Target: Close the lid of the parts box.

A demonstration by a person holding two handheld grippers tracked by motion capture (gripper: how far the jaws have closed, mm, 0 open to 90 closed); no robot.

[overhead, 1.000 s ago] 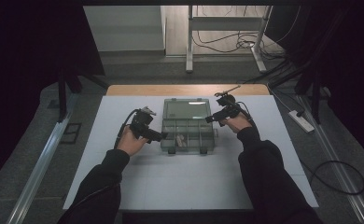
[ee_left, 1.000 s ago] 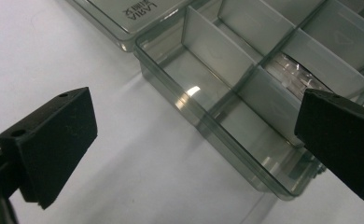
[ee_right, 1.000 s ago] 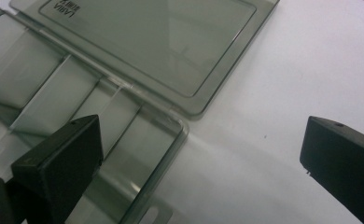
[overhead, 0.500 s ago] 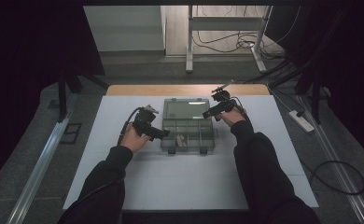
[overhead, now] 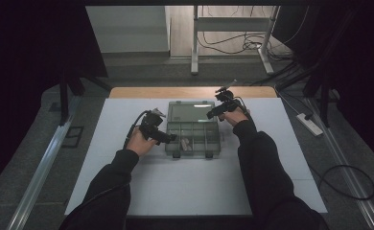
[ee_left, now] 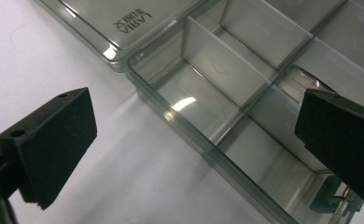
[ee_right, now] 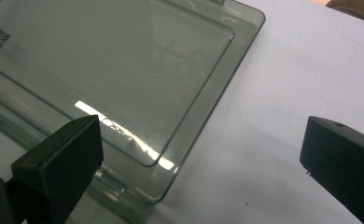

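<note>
A clear grey plastic organiser box [overhead: 193, 135] lies open on the white table top [overhead: 127, 182], its lid [overhead: 192, 111] folded flat behind it. Small pale parts [overhead: 185, 143] rest in one front compartment. My left gripper [overhead: 169, 138] sits at the box's left edge, open, jaws straddling the box wall [ee_left: 203, 149] over an empty compartment [ee_left: 189, 100]. My right gripper [overhead: 210, 115] hovers at the lid's right side, open, with the lid's corner [ee_right: 171, 172] between its jaws and nothing held.
The white table top has bare room in front of the box and at both sides. A wooden strip [overhead: 142, 92] runs along the far edge. Cables [overhead: 348, 182] and a power strip [overhead: 309, 124] lie on the floor to the right.
The right gripper has moved from the box's right side back and up toward the lid's right corner. The left gripper has stayed at the box's left edge.
</note>
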